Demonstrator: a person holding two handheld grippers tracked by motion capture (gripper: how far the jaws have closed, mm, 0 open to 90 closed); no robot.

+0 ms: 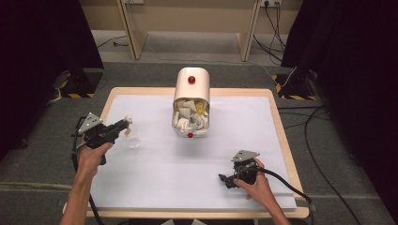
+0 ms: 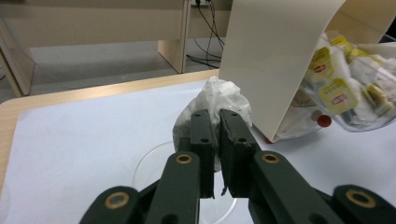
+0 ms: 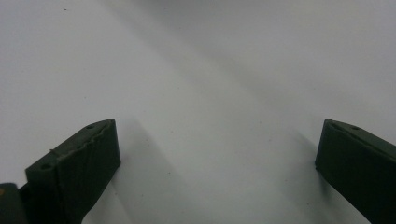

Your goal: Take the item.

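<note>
Left gripper (image 2: 215,140) clamps crumpled tissue wad (image 2: 219,100) near table's left edge: light, soft, crushable; pinch anywhere. Right gripper (image 3: 217,154) wide, empty.

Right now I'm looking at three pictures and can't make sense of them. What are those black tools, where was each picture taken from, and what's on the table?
There is no robot here: a person holds a two-jaw gripper in each hand. The high view looks down on the table from above. The other two pictures come from small cameras riding on the grippers, looking along their black jaws.

The left gripper is shut on a crumpled white paper wad, above a clear round lid lying on the white surface. The right gripper rests low over the bare white surface with its jaws wide open and nothing between them.

In the middle stands a cream swing-lid bin with a red knob, its clear lower part stuffed with teabag packets and paper scraps.
</note>
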